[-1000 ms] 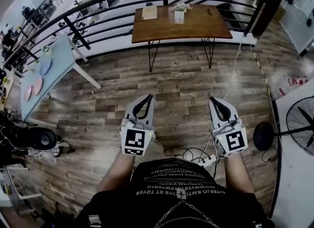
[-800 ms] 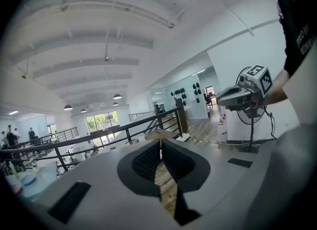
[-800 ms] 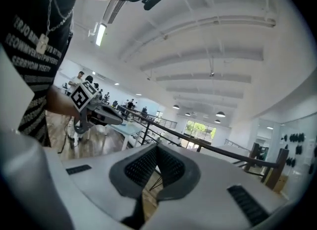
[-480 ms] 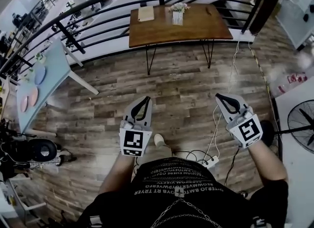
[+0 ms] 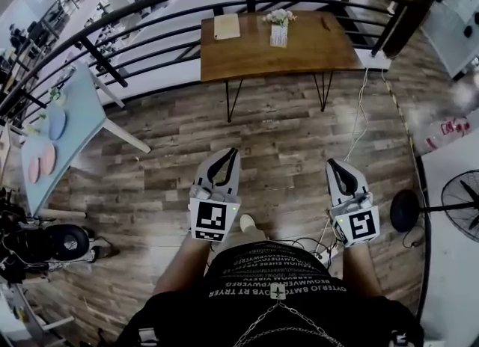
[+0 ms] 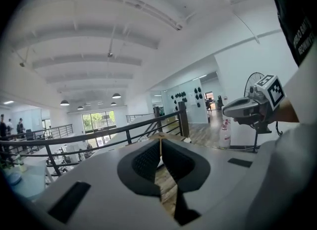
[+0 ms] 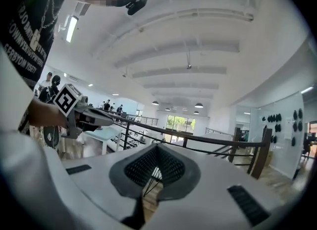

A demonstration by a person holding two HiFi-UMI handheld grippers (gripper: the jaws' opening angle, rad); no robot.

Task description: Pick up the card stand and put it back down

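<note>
The card stand (image 5: pixel 227 26), as far as could be told the pale tan rectangular piece, sat on the wooden table (image 5: pixel 314 43) toward its 11 o'clock corner, well apart from both grippers. Beside it, at the table's 12 o'clock edge, stood a small vase of flowers (image 5: pixel 278 30). The table stood at 12 o'clock from the person, against a black railing (image 5: pixel 150 1).

The left gripper (image 5: pixel 227 152) and the right gripper (image 5: pixel 334 164) were held over the plank floor (image 5: pixel 277 136), near the person's body, both pointing toward the table. In the left gripper view the jaws were clenched together at the tips with nothing between them; the right gripper view showed the same, closed and empty.

A pale blue table (image 5: pixel 75 106) with round plates stood at 10 o'clock, a floor fan (image 5: pixel 460 203) at 3 o'clock, and a white power strip (image 5: pixel 322 252) with cables lay at the person's feet.
</note>
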